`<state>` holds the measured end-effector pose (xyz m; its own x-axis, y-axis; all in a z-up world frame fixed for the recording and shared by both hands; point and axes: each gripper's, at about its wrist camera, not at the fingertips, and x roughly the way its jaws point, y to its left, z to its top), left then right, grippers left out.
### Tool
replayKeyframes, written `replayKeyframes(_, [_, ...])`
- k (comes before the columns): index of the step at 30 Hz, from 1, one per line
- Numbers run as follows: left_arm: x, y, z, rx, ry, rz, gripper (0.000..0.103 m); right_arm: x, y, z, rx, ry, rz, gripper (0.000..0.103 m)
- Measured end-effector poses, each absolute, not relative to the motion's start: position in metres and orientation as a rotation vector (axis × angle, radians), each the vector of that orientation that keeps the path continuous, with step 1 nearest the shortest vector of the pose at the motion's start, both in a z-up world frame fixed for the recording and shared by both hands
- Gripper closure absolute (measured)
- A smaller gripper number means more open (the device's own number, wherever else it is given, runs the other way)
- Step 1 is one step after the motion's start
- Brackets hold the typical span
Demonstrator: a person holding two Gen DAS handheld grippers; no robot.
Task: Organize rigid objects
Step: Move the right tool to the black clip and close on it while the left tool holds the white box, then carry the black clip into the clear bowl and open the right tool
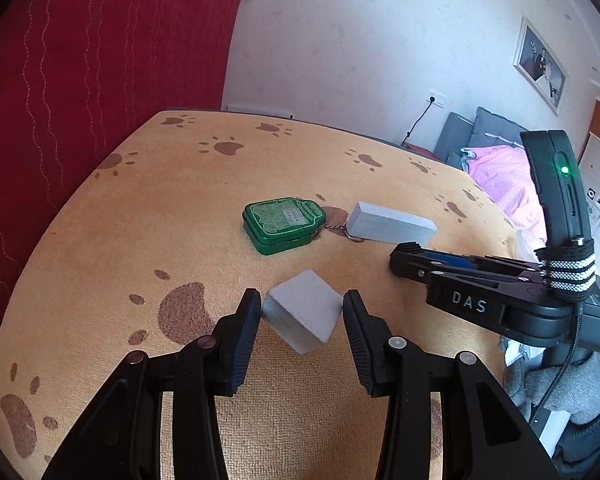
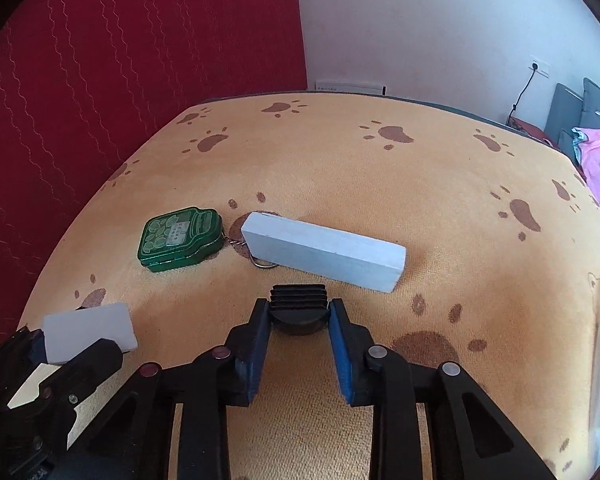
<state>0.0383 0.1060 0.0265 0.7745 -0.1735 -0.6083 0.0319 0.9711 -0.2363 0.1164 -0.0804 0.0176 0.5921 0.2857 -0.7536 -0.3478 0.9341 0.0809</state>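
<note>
Between the pads of the left claw [image 1: 301,318], low centre of the left wrist view, sits the grey cube [image 1: 301,316], one corner turned toward the camera; both pads touch its sides, gripping it. Right of it, the right claw [image 1: 407,258] carries the lettering "DAS". Low centre in the right wrist view, the right claw [image 2: 298,316] is closed on a black ribbed piece [image 2: 298,306]. Just above lies the long grey block [image 2: 323,250], long axis running upper left to lower right. Left of it rests the green tin [image 2: 182,238] on the paw-print counter [image 2: 439,184]; label writing unreadable.
</note>
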Motion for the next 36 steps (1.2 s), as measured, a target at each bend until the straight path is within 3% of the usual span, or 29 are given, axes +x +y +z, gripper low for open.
replayKeyframes(36, [0.038,0.102,0.028,-0.216,0.670,-0.141,0.059,0.047,-0.228,0.043,0.100,0.819,0.112,0.072])
